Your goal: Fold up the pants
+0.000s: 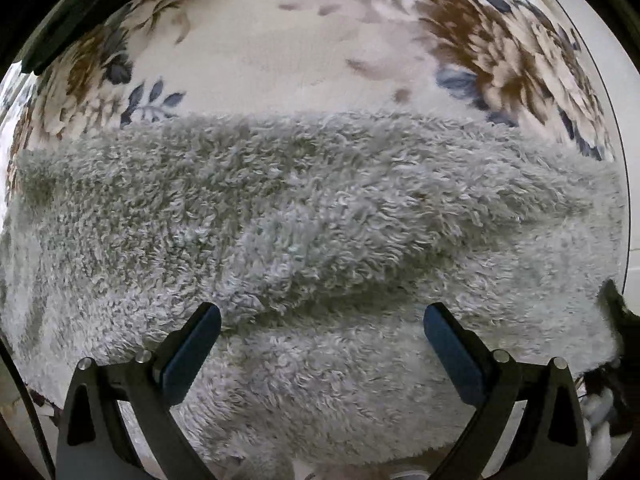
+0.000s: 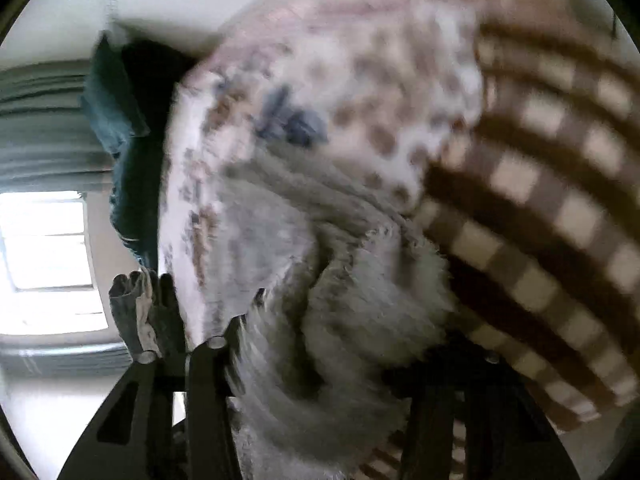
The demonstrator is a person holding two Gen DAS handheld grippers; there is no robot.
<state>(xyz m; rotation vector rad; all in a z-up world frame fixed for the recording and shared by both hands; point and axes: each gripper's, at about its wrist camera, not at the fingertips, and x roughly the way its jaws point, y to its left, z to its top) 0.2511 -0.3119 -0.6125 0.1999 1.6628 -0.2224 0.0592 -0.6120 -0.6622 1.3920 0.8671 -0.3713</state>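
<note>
Floral blanket (image 1: 280,52) is covering the bed, fluffy grey pants (image 1: 320,208) lying flat across it. Left claw (image 1: 322,344) is hovering just over the near edge of the pants, fingers spread wide apart, nothing between them. Right view is motion-blurred: right claw (image 2: 320,360) is buried in a bunched grey fold of the pants (image 2: 344,300), fingertips hidden, so cannot tell if clamped. A brown checkered cloth (image 2: 540,208) is lying beside the fold, a bright window (image 2: 44,240) sitting far left.
</note>
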